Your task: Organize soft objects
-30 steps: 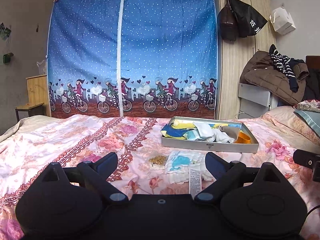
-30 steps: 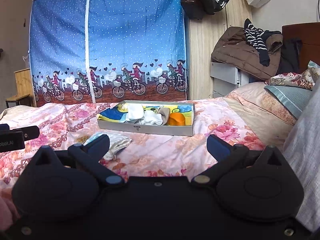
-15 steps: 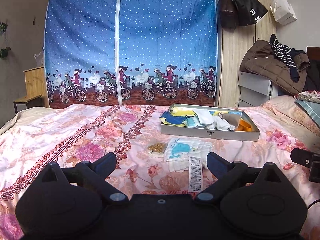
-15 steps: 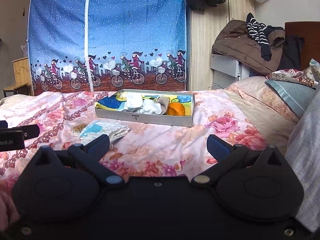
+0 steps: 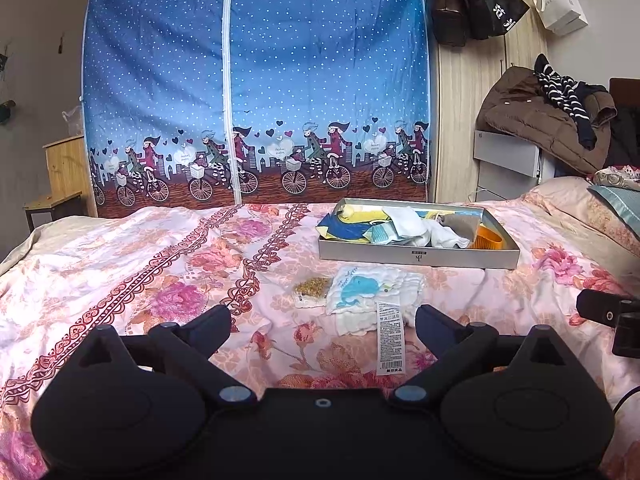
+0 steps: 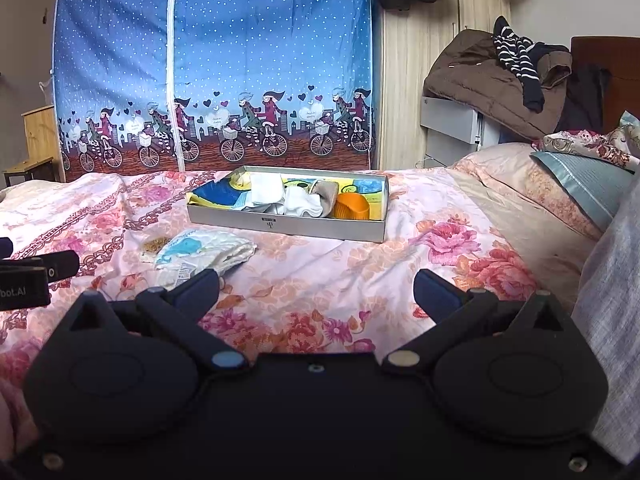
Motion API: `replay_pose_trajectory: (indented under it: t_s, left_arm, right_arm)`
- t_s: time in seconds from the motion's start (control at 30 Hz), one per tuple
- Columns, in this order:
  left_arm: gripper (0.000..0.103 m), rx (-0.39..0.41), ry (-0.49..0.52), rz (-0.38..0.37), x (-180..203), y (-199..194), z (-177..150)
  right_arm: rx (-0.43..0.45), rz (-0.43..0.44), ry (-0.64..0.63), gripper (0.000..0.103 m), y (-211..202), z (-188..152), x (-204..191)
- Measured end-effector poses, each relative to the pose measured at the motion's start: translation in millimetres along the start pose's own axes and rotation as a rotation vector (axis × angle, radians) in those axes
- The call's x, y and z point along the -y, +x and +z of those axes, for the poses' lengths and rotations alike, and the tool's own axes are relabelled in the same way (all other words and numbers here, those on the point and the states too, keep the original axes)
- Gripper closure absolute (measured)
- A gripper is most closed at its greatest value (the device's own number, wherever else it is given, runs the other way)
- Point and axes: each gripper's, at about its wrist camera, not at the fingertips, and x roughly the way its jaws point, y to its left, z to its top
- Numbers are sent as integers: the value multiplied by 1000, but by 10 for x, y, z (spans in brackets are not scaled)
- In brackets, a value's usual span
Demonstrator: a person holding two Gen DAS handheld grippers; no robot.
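Folded white cloth (image 5: 374,294) with a blue whale print lies flat on the floral bedspread (image 5: 160,280), just in front of the gray tray (image 5: 418,257). A long white label (image 5: 390,338) with fine print hangs off its near edge onto the bedspread. In the right wrist view the same cloth (image 6: 204,250) sits left of centre, its layered edges fanned toward the right.

Small packet (image 5: 310,290) with a speckled golden-brown fill touches the cloth's left side.

Tray holds a loose heap: white socks (image 5: 420,226), a gray-brown sock (image 5: 460,222), a blue and yellow cloth (image 5: 348,230) and an orange ribbed thing (image 5: 490,237) at the right end. Tray stands flat on the bed, toward the far side.

Left gripper (image 5: 322,322) hovers low over the bedspread, jaws spread wide, nothing between them; the label's end lies between the fingertips in the picture. Right gripper (image 6: 316,286) also spread wide and empty, over bare bedspread to the right of the cloth. Its left fingertip (image 6: 198,286) overlaps the cloth's near corner in the view; contact cannot be told.

Behind the bed: blue dotted fabric wardrobe (image 5: 256,80) with a cyclist border, wooden closet (image 5: 472,120) with dark bags (image 5: 476,0) hung on it, brown jacket (image 5: 532,124) with a striped garment on top. Pillows (image 6: 560,192) at the right.
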Motion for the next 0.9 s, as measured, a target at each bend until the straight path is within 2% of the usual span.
replay_pose_trajectory:
  t_s: [0.9]
  left_arm:
    - [4,-6,17,-3,34,16,-13]
  right_arm:
    - [-20,1,-7,0,7,-14,28]
